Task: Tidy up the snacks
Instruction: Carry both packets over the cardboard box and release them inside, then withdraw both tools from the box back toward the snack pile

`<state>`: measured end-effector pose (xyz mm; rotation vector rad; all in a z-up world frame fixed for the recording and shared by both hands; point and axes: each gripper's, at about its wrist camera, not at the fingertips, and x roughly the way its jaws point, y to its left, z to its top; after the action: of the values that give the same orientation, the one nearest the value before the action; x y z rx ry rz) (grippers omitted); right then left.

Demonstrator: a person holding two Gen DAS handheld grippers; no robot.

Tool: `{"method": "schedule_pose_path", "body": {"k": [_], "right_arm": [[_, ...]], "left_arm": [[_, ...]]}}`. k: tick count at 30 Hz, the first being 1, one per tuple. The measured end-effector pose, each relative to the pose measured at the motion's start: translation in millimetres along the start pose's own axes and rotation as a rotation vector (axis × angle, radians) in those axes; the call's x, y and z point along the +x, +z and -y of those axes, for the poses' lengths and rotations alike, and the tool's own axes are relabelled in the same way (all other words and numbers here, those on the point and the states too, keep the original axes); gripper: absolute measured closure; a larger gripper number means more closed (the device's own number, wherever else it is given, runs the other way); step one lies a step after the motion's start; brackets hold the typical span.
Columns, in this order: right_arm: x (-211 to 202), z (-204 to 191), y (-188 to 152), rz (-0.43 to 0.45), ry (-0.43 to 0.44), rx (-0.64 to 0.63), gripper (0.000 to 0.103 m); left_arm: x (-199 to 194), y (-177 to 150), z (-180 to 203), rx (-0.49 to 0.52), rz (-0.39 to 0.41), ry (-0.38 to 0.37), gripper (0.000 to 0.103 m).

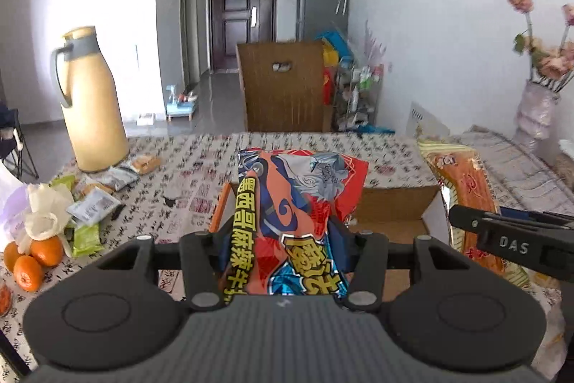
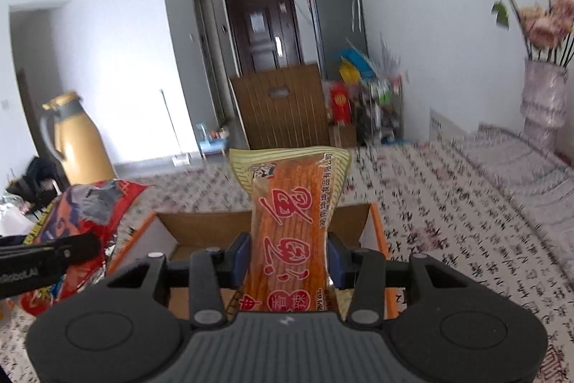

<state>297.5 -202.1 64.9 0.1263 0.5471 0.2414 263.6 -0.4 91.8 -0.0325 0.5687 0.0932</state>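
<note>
My left gripper is shut on a large red, orange and blue snack bag that stands up between its jaws. My right gripper is shut on a long orange packet of spicy strips, held upright. Both hang above an open cardboard box with orange flaps; its brown inner wall shows behind the left bag. The right gripper with its orange packet appears at the right of the left wrist view. The left gripper's finger and its bag appear at the left of the right wrist view.
A tan thermos jug stands at the table's far left. Small snack packets and oranges lie at the left. A vase of pink flowers stands far right. A wooden chair back is beyond the patterned tablecloth.
</note>
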Motion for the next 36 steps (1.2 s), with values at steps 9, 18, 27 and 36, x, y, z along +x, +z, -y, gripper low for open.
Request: {"method": "schedule_pose_path", "body": {"k": [9,18,27,36], "right_arm": [[79,0,-15,-0.171,-0.069,-0.005,0.060],[78,-2,-29,-0.182,-0.044,-0.016,0.020],[33,9,-31,-0.080,-0.004,0.009,0.000],[-40,15,-44,0.065,0.039,-0.012,0.000]], "left_arm": [[71,-15,2,0.015,-0.144,0.034,0.051],[73,-26,-2,0.012,-0.118,0.020,0.009],[32,-22,-15,-0.024,-0.010,0.006,0.000],[-26,-37,-30,-0.052,0.094,-0.028,0.000]]}}
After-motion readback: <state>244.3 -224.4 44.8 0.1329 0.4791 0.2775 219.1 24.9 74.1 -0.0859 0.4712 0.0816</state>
